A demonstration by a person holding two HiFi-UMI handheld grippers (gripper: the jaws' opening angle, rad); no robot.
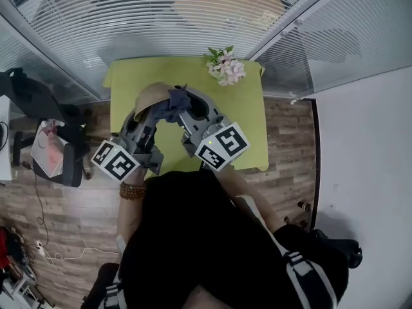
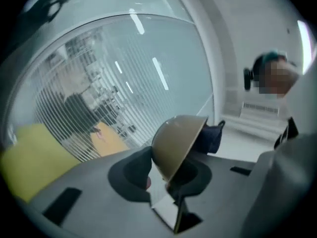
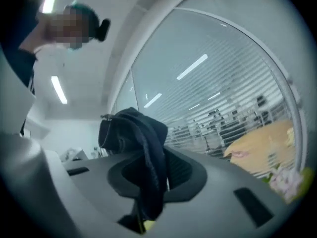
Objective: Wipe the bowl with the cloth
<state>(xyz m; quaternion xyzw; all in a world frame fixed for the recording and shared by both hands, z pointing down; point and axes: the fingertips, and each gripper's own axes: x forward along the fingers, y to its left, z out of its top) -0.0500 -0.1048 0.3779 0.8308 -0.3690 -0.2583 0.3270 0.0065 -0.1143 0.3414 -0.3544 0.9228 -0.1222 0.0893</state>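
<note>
Both grippers are raised over the green table (image 1: pixel 248 118). A tan bowl (image 1: pixel 150 98) is tipped on its side, and my left gripper (image 1: pixel 148 113) is shut on its rim. In the left gripper view the bowl (image 2: pixel 176 142) stands between the jaws of that gripper (image 2: pixel 166 176), its outside facing the camera, with the cloth (image 2: pixel 211 138) behind its rim. My right gripper (image 1: pixel 188 111) is shut on a dark blue cloth (image 1: pixel 175 103), which sits bunched at the bowl's mouth. In the right gripper view the cloth (image 3: pixel 143 148) hangs over the jaws of my right gripper (image 3: pixel 153 178); the bowl is hidden there.
A small bunch of pink and white flowers (image 1: pixel 225 67) lies at the table's far right corner. Glass walls with blinds (image 1: pixel 193 11) close off the far side. A black chair (image 1: pixel 51 150) holding a pinkish item stands on the wooden floor to the left.
</note>
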